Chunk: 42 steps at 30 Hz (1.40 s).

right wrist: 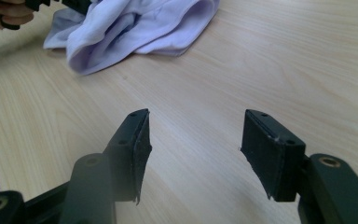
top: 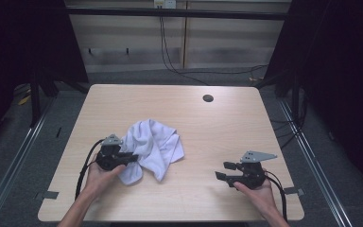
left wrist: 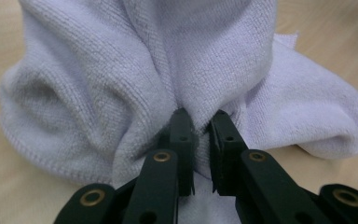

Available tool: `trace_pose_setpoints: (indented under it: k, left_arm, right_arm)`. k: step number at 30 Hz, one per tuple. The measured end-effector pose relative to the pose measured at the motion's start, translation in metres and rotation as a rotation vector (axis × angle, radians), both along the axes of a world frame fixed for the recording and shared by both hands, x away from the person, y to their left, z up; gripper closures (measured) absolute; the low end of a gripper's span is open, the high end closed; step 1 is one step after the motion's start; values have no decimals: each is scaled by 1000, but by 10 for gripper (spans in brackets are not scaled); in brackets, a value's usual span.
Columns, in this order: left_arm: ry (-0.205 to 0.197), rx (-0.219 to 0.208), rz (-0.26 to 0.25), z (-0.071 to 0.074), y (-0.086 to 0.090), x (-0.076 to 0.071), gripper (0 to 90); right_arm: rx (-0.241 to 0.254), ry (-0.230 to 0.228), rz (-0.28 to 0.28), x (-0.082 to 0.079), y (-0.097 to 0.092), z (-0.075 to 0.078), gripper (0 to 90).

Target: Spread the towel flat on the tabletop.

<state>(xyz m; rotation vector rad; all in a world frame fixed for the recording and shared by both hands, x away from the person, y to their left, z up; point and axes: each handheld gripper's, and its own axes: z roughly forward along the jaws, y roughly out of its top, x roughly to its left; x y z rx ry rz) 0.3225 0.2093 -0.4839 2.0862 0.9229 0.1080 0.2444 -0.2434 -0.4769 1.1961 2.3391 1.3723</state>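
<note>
White terry cloth is what my left gripper (left wrist: 200,122) has between its jaws: in the left gripper view they are pinched nearly together on a gathered fold of the towel (left wrist: 135,70), with pile bunching up on either side of the black pads. From the high view the towel (top: 153,144) lies crumpled on the wooden table (top: 227,127), and I take it as my landmark. My left gripper (top: 133,156) sits at its near-left edge, biting into the cloth there, with my left hand (top: 100,176) wrapped behind it. My right gripper (top: 224,170) is well apart from the towel, off to its right and a little nearer to me, held low over bare wood in my right hand (top: 255,189); its jaws stand wide apart and hold nothing, as the right gripper view (right wrist: 193,149) shows plainly, with the towel (right wrist: 135,28) lying beyond them. I judge the work to be at the first grasp of a spreading or folding job: one edge is taken, the second is not yet. The next move, as I see it, calls for bringing the free gripper across to the towel's right side and finding a true corner or hem, not a loose middle fold, before lifting. Beyond the towel, a small dark round hole (top: 208,98) sits in the table's far part. I can read no brand, label or writing anywhere.
</note>
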Motion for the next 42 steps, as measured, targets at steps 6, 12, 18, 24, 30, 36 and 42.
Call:
trace_pose_setpoints:
  k: [6,12,18,24,30,36,42]
  left_arm:
    - [42,-27,-39,0,5,-30,798]
    - [106,-67,-120,1,-2,-57,760]
    - [96,-77,-140,10,-4,-68,642]
    - [-22,-165,-98,55,0,-50,493]
    - [-94,-170,-51,64,-14,-13,477]
    - [-75,-179,18,48,-32,29,432]
    - [-49,-103,56,26,-41,51,405]
  right_arm:
    - [-5,20,29,10,19,-3,422]
    - [-40,0,71,17,50,0,381]
    - [-43,-3,109,37,65,1,385]
    - [-74,-4,150,71,89,-3,368]
    - [-79,8,191,87,110,-10,374]
    - [-86,23,217,95,127,-25,406]
    - [-134,4,213,89,132,-27,504]
